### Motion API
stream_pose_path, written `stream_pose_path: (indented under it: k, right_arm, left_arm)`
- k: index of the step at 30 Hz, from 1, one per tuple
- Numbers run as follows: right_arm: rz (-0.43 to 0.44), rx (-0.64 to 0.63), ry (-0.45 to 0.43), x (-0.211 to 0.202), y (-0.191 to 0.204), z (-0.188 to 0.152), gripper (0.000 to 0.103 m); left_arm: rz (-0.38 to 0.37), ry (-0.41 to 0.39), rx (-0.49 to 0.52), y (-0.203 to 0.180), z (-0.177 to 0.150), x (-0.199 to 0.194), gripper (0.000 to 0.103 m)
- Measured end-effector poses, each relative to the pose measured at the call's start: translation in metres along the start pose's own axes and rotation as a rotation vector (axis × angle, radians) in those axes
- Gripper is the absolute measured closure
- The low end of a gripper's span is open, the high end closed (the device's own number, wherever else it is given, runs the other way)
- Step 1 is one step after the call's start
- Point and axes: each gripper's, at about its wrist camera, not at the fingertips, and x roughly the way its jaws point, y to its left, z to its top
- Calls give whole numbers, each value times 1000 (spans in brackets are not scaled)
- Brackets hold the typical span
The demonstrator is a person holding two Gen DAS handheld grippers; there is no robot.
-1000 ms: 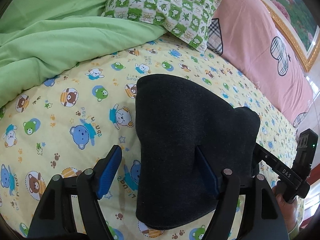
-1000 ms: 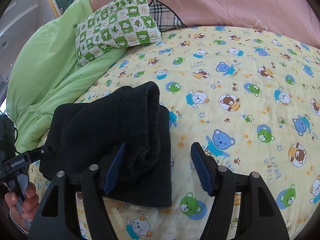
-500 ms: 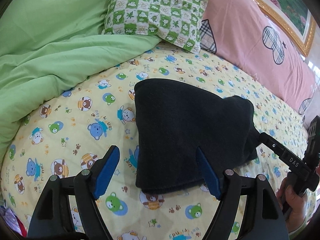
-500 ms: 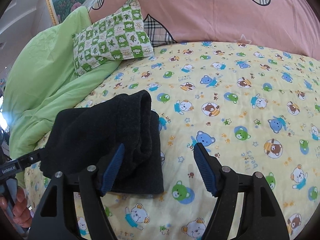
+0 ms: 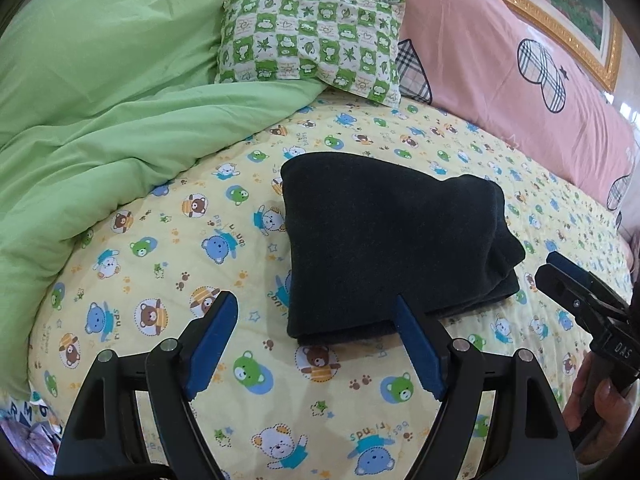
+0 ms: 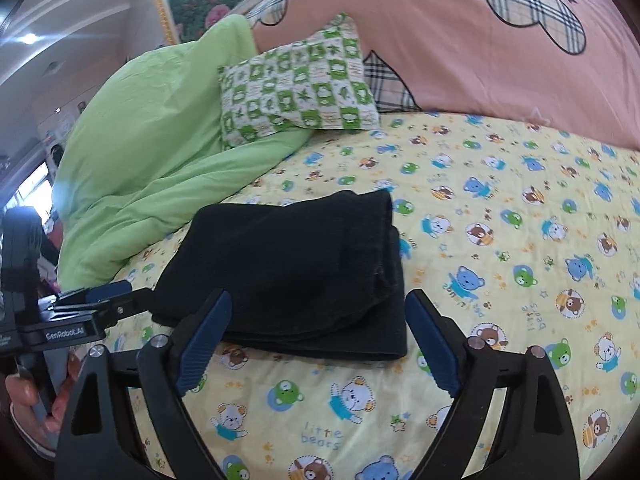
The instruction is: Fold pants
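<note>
Folded black fleece pants [image 5: 392,240] lie on the yellow bear-print bedsheet [image 5: 168,280] (both grippers spread wide, empty): left gripper [image 5: 316,344], right gripper [image 6: 320,340].

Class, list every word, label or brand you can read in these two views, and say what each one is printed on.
"GenRobot.AI": white label on the left tongs' body.
"DAS": label on the right tongs' body.
"little bears": printed repeatedly on the yellow bear sheet.
"best friends": also on the sheet, seen upside down; partly legible.
Small words on the green checked pillow: too small to read.
The folded black pants: no text visible.
</note>
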Motion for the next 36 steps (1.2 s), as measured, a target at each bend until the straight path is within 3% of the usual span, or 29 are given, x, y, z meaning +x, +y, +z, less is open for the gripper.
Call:
stream_pose_path:
  k: [9, 36]
  right_arm:
    - [23, -70, 22, 0, 16, -13, 4]
    - [0, -84, 53, 12, 14, -23, 4]
  left_arm:
    - [12, 6, 9, 3, -10, -5, 21]
    - [45, 32, 67, -9, -24, 15, 20]
